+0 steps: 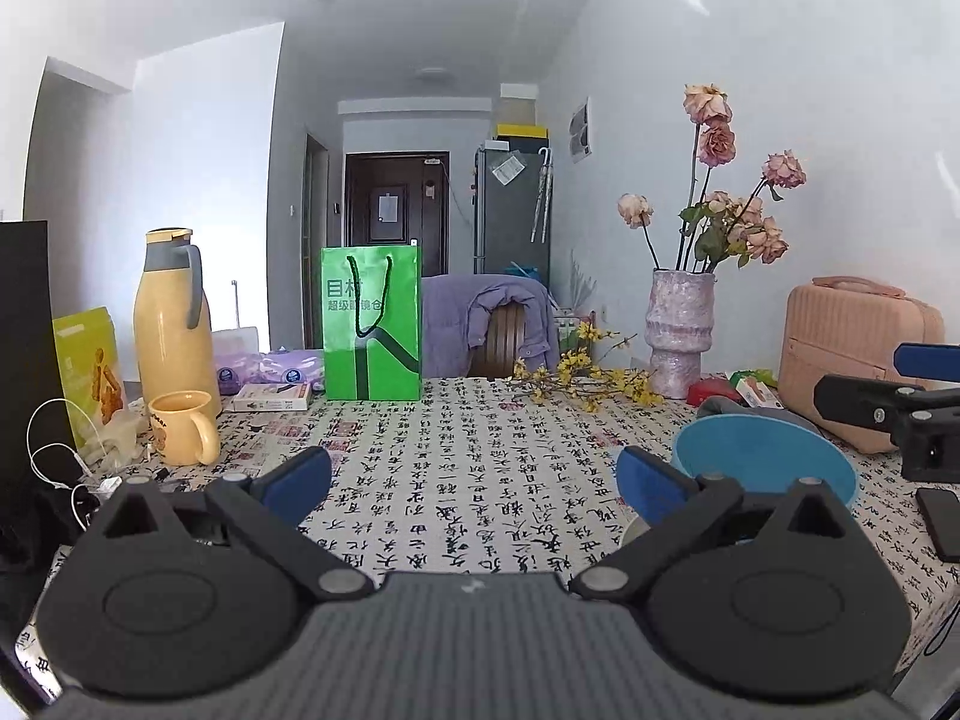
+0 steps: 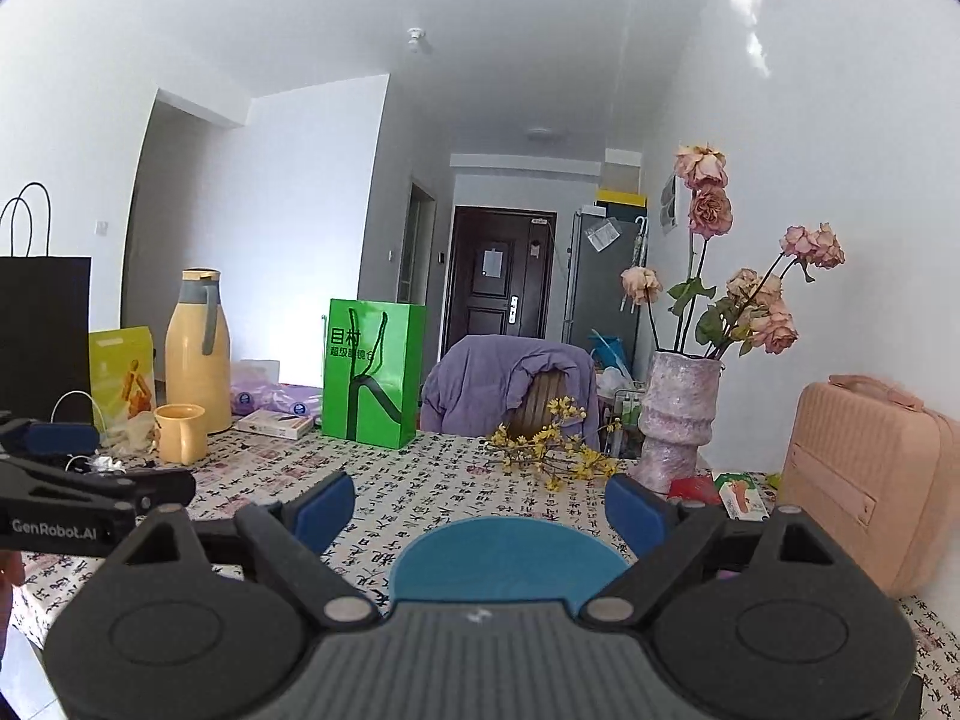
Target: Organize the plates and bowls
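A blue bowl (image 1: 765,459) stands on the patterned tablecloth (image 1: 456,450), to the right of my left gripper (image 1: 474,480), just behind its right finger. My left gripper is open and empty over the cloth. In the right wrist view the same blue bowl (image 2: 504,558) lies directly below and between the fingers of my right gripper (image 2: 480,507), which is open and empty above it. The right gripper (image 1: 900,402) also shows at the right edge of the left wrist view. No plates show.
A yellow mug (image 1: 183,426), a yellow thermos (image 1: 171,324), a green paper bag (image 1: 372,324), a vase of dried roses (image 1: 681,330), yellow flower sprigs (image 1: 582,381) and a pink case (image 1: 858,354) ring the table. A black phone (image 1: 942,522) lies right.
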Available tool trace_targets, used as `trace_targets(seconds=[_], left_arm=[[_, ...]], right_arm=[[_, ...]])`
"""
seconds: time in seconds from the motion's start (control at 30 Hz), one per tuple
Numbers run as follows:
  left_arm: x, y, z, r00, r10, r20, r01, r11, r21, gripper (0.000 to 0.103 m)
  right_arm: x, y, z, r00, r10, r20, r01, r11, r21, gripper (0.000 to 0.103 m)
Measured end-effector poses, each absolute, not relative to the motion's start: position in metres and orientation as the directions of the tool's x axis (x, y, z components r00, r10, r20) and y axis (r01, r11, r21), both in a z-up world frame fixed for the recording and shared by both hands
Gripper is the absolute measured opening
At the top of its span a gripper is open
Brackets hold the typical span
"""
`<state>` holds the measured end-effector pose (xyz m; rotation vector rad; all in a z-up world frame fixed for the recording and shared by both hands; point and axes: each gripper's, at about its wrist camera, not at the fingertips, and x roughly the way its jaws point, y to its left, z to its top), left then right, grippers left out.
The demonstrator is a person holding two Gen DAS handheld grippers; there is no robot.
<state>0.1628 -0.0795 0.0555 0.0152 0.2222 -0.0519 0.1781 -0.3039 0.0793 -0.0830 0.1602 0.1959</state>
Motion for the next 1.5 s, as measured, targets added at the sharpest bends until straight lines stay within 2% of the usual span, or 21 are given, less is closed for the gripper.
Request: trace_targets(seconds=[0.37, 0.53, 0.73, 0.87, 1.1, 1.5], left_arm=[[0.082, -0.079, 0.026, 0.974, -0.033, -0.226, 0.041, 0.999, 0.030, 0.103], [0.046, -0.078, 0.007, 0.978, 0.010, -0.210, 0.001, 0.999, 0.052, 0.103], [0.017, -0.072, -0.014, 0.964, 0.022, -0.266, -0.018, 1.000, 0.018, 0.103], [0.009, -0.066, -0.014, 0.958, 0.037, -0.283, -0.040, 0.999, -0.003, 0.103], [-0.001, -0.070, -0.012, 0.965, 0.021, -0.260, -0.017, 1.000, 0.018, 0.103], [0.000, -0.073, -0.012, 0.965, 0.006, -0.261, 0.000, 1.000, 0.024, 0.103]], right_arm=[[0.100, -0.295, 0.046, 0.973, 0.196, -0.125, -0.204, 0.977, -0.055, 0.091], [0.065, -0.292, 0.027, 0.967, 0.209, -0.149, -0.212, 0.977, -0.009, 0.091], [0.035, -0.285, -0.001, 0.973, 0.169, -0.157, -0.166, 0.986, 0.032, 0.091], [0.022, -0.282, -0.013, 0.971, 0.155, -0.181, -0.153, 0.988, 0.027, 0.091], [0.015, -0.279, -0.024, 0.956, 0.180, -0.232, -0.171, 0.984, 0.058, 0.091], [0.019, -0.281, -0.021, 0.954, 0.192, -0.232, -0.179, 0.981, 0.075, 0.093]])
